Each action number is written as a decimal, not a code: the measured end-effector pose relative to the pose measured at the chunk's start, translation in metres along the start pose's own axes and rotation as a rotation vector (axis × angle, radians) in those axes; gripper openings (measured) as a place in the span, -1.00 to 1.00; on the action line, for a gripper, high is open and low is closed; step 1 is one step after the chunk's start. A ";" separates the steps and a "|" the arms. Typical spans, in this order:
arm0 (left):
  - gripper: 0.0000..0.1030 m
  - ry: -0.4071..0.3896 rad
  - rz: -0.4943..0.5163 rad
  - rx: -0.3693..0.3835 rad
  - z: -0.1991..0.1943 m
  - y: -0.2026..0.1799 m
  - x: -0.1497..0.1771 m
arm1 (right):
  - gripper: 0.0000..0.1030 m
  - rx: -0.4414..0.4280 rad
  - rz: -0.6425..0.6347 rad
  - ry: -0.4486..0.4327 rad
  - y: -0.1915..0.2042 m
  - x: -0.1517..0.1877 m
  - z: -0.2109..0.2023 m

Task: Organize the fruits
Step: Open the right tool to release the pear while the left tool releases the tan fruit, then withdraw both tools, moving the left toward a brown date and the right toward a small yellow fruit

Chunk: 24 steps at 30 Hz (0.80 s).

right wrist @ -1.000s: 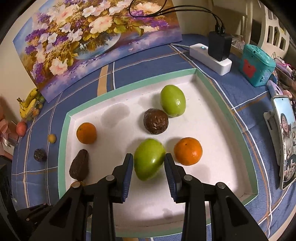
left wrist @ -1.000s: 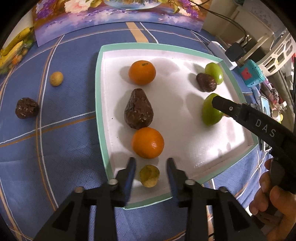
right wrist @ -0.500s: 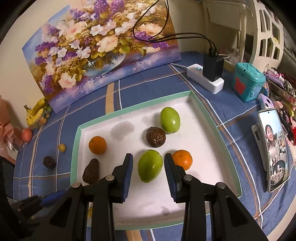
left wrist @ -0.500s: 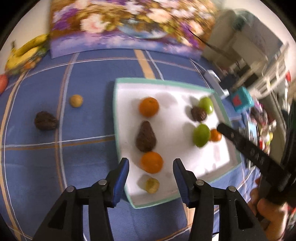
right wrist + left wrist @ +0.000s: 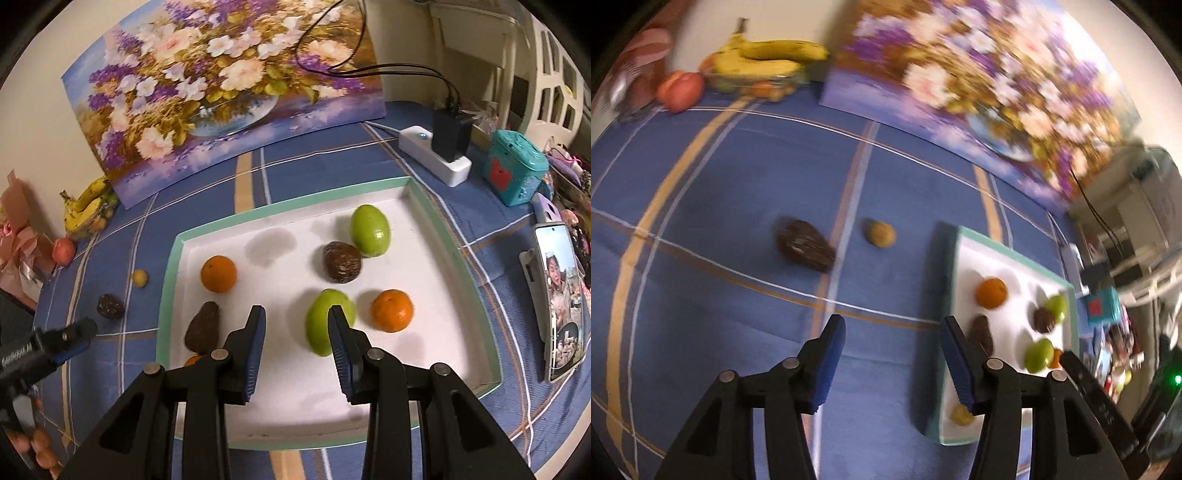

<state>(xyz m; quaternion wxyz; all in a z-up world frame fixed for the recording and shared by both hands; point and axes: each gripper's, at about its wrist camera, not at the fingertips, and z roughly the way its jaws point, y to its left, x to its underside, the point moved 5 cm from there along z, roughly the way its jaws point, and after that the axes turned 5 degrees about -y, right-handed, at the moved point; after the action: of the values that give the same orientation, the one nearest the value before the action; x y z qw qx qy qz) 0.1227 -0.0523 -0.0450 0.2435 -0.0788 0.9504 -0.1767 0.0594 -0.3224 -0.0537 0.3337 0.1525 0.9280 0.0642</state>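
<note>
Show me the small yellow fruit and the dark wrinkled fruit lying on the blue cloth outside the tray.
small yellow fruit (image 5: 879, 233), left wrist view, middle of its skin
dark wrinkled fruit (image 5: 804, 246), left wrist view, centre of its blurred body

On my right gripper's arm (image 5: 1108, 410), seen from my left wrist, blurred white letters read roughly "DAS". White lettering on my left gripper's arm (image 5: 22, 354) is too blurred to read.
</note>
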 end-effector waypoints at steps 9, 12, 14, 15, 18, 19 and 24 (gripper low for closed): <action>0.18 -0.048 -0.057 -0.034 -0.012 0.026 -0.012 | -0.30 -0.030 -0.062 -0.002 0.025 0.000 -0.004; 0.28 -0.049 -0.061 -0.038 -0.012 0.028 -0.012 | -0.30 -0.030 -0.066 -0.001 0.027 0.001 -0.004; 0.38 -0.049 -0.059 -0.044 -0.012 0.027 -0.011 | -0.30 -0.028 -0.064 0.002 0.026 0.001 -0.003; 0.50 -0.049 -0.057 -0.050 -0.011 0.027 -0.011 | -0.29 -0.026 -0.061 0.003 0.025 0.001 -0.002; 0.81 -0.047 -0.035 -0.081 -0.008 0.028 -0.010 | 0.07 -0.021 -0.050 0.008 0.022 0.002 0.001; 0.86 -0.047 -0.029 -0.089 -0.007 0.029 -0.010 | 0.16 -0.016 -0.049 0.015 0.021 0.003 0.003; 1.00 -0.046 -0.012 -0.117 -0.002 0.031 -0.008 | 0.55 -0.014 -0.045 0.026 0.019 0.005 0.007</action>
<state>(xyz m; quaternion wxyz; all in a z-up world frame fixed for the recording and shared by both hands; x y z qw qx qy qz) 0.1266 -0.0215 -0.0515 0.2591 -0.1027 0.9528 -0.1206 0.0644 -0.3031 -0.0577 0.3242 0.1284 0.9350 0.0649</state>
